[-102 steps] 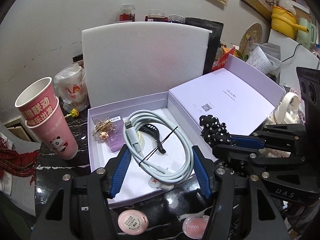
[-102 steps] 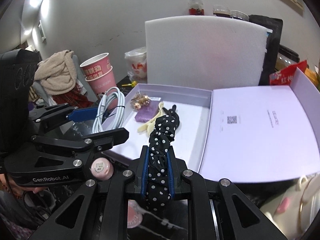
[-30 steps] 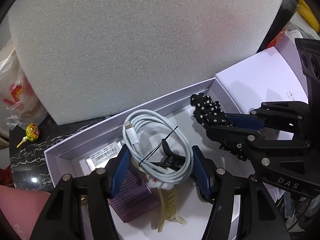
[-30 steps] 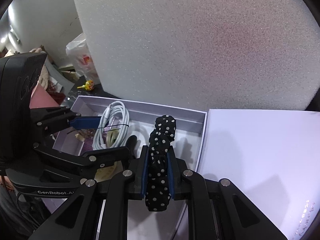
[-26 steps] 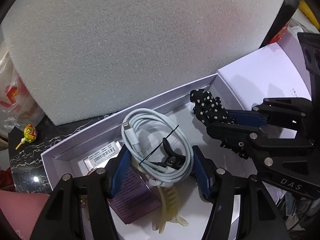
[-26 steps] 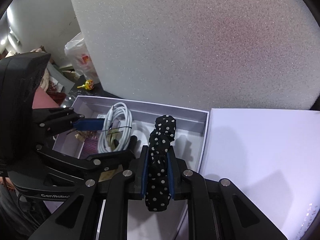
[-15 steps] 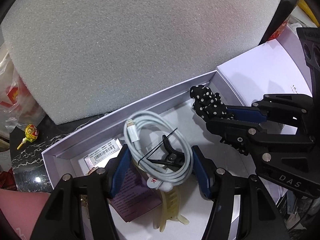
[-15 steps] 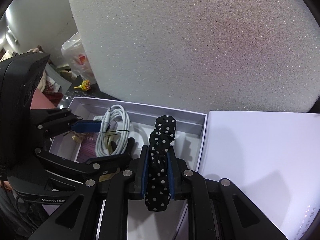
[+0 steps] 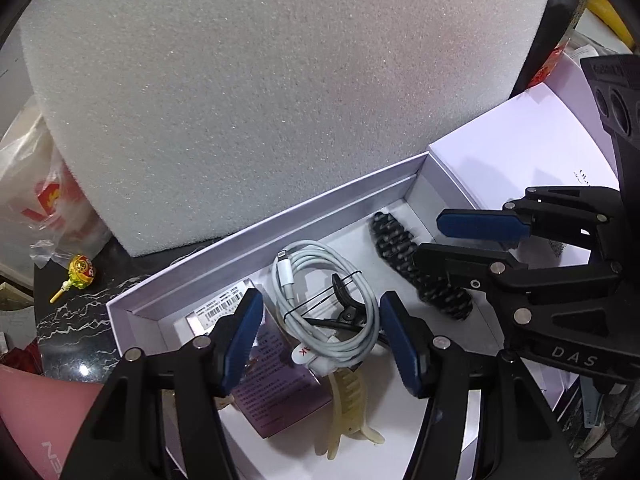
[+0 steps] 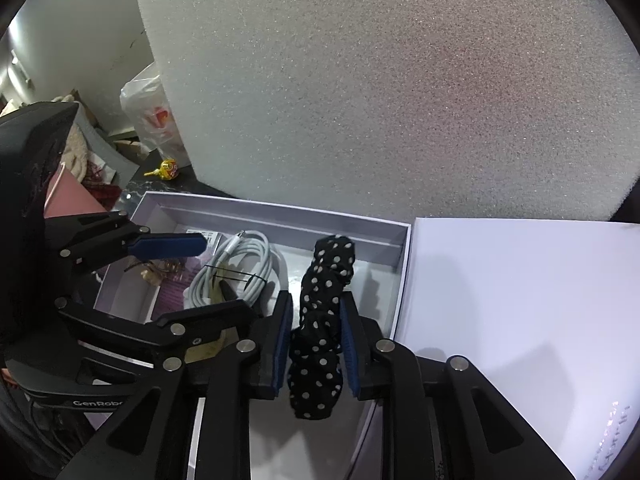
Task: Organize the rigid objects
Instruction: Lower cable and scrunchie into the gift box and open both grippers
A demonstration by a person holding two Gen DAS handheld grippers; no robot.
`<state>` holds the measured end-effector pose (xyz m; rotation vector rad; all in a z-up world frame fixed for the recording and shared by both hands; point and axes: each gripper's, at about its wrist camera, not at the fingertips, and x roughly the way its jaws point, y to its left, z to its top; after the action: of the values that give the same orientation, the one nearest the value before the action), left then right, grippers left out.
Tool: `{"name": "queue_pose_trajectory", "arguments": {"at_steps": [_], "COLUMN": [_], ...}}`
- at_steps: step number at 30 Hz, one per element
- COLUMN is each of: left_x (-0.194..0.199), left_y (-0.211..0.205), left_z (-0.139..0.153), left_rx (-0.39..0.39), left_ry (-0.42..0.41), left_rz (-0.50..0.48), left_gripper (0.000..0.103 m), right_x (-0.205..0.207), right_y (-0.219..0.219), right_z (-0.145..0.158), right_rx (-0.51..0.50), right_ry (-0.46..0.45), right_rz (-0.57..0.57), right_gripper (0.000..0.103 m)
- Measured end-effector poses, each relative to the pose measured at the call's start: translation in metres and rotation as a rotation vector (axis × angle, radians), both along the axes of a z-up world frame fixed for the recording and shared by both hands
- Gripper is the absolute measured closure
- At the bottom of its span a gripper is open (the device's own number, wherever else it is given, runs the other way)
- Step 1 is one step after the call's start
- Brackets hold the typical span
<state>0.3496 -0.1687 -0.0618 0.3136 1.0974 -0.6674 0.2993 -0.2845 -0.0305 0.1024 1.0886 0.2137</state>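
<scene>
1. Left gripper (image 9: 320, 332): jaws spread wide and grasping nothing; the blue pads (image 9: 240, 336) stand on either side of the coiled white charging cable (image 9: 324, 312) without touching it.
2. Charging cable: bound by a thin black tie, lying inside the open white box (image 9: 248, 240), resting partly on a black hair clip (image 9: 348, 312) and a cream claw clip (image 9: 348, 408).
3. Purple card packet (image 9: 276, 384): flat on the box floor just left of the claw clip, its barcode label toward the back wall.
4. Right gripper (image 10: 314, 338): jaws parted, the blue pads (image 10: 282, 340) flanking the black polka-dot scrunchie (image 10: 324, 320); a narrow gap shows on each side, so the fabric appears released rather than pinched.
5. Polka-dot scrunchie: lying lengthwise on the box floor in the right part of the box, near the right wall and just beside the cable.
6. Box lid (image 10: 520, 312): open flat to the right of the box.
7. White foam board (image 10: 380, 80): upright directly behind the box.
8. Wrapped lollipop (image 9: 78, 278): on the dark marbled tabletop (image 9: 72, 320), left of the box, beside a plastic bag (image 9: 36, 200).
</scene>
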Motion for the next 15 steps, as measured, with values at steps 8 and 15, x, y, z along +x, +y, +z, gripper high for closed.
{"name": "queue_pose_trajectory", "arguments": {"at_steps": [8,15], "left_x": [-0.022,-0.026], "left_y": [0.007,0.024], "left_z": [0.012,0.029], "left_rx": [0.045,0.008], "left_ry": [-0.08,-0.094], "left_rz": [0.042,0.081], "left_gripper": [0.043,0.043], "right_x": [-0.008,-0.018], "right_y": [0.0,-0.001], "right_z": [0.006,0.017], "right_rx": [0.035,0.042], "right_ry": [-0.004,-0.02], "right_rz": [-0.001,-0.013], "right_gripper": [0.053,0.044]}}
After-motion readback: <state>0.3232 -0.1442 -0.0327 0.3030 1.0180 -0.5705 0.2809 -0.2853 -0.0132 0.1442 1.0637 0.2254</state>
